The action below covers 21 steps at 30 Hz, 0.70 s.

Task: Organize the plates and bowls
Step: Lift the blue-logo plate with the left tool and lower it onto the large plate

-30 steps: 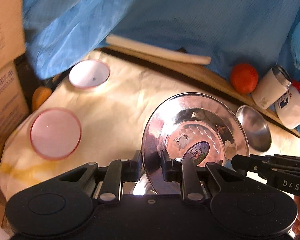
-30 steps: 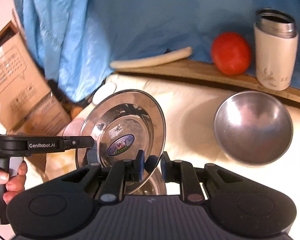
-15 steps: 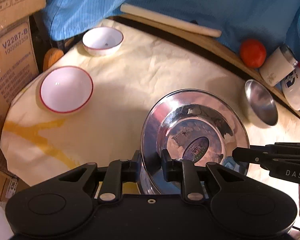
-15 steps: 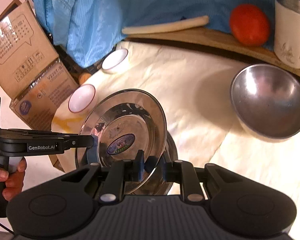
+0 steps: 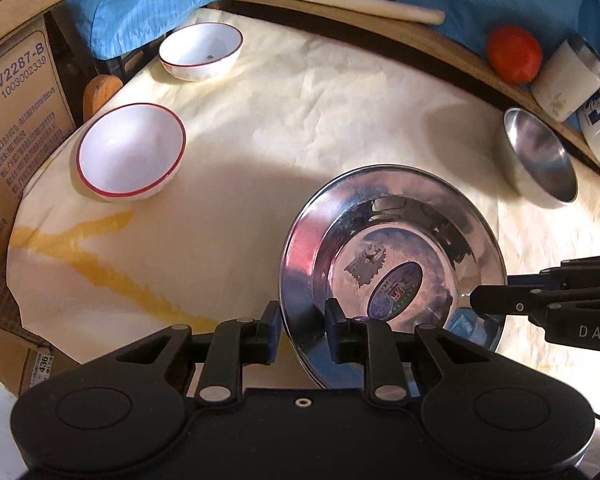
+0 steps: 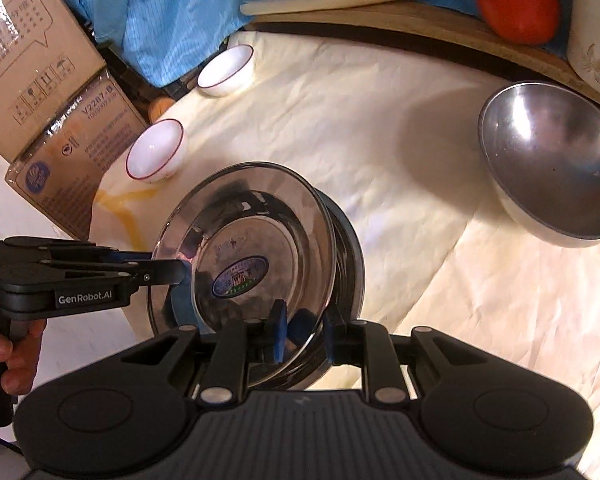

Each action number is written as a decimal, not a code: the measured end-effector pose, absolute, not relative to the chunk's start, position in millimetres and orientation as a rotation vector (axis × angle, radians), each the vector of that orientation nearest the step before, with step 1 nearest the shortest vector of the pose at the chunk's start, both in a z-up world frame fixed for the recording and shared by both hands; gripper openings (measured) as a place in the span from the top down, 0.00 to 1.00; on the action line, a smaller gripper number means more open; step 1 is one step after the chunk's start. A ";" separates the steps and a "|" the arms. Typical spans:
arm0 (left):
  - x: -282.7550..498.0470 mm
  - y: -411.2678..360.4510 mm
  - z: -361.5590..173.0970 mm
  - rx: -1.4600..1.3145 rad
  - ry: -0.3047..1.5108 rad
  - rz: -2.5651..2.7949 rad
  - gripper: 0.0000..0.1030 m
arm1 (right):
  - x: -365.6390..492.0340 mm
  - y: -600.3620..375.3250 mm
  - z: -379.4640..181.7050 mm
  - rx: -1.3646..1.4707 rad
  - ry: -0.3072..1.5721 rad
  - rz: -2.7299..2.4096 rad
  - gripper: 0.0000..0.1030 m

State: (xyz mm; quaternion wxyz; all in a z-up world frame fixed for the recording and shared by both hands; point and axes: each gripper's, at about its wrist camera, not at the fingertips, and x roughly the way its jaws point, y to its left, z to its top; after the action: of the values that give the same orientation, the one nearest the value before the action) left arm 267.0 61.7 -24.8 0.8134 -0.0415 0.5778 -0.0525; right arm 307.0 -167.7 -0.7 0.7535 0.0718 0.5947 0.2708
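We see a table covered with a cream cloth [image 5: 320, 128], creased and streaked yellow [image 5: 100, 264] left of our left claw. Ahead-left of that claw sit two red-rimmed white bowls [image 5: 130, 150] [image 5: 200, 52]. A steel bowl [image 6: 552, 160] rests ahead-right of our right claw, and a steel plate [image 6: 346, 256] lies on the cloth just before it.

Warm hard sunlight, strong shadows, plate [image 5: 392, 264] glare, fisheye-bent edges

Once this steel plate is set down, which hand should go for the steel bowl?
Right. The steel bowl sits on the right tongs' side, close by; from the left tongs it lies far across, beyond the steel plate.
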 end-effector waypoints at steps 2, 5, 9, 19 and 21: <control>266.9 60.1 -26.9 -0.080 1.242 -0.112 0.75 | 306.9 -166.5 -2.0 0.153 1.307 0.589 0.79; 267.3 57.2 -29.0 -0.059 1.255 -0.113 0.75 | 306.9 -165.8 -3.8 0.150 1.322 0.589 0.79; 268.5 55.4 -31.1 -0.038 1.268 -0.108 0.74 | 308.5 -163.0 -6.2 0.146 1.335 0.594 0.79; 269.8 55.2 -32.7 -0.031 1.281 -0.104 0.74 | 311.0 -160.1 -8.1 0.142 1.354 0.605 0.77; 270.5 54.6 -32.8 -0.026 1.282 -0.105 0.73 | 310.9 -160.3 -7.9 0.143 1.355 0.607 0.76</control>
State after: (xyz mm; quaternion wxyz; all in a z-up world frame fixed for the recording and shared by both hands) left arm 270.5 54.6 -32.8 0.8002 -0.0120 0.5977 -0.0487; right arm 310.9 -160.3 -7.9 0.7346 0.0651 0.6163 0.2761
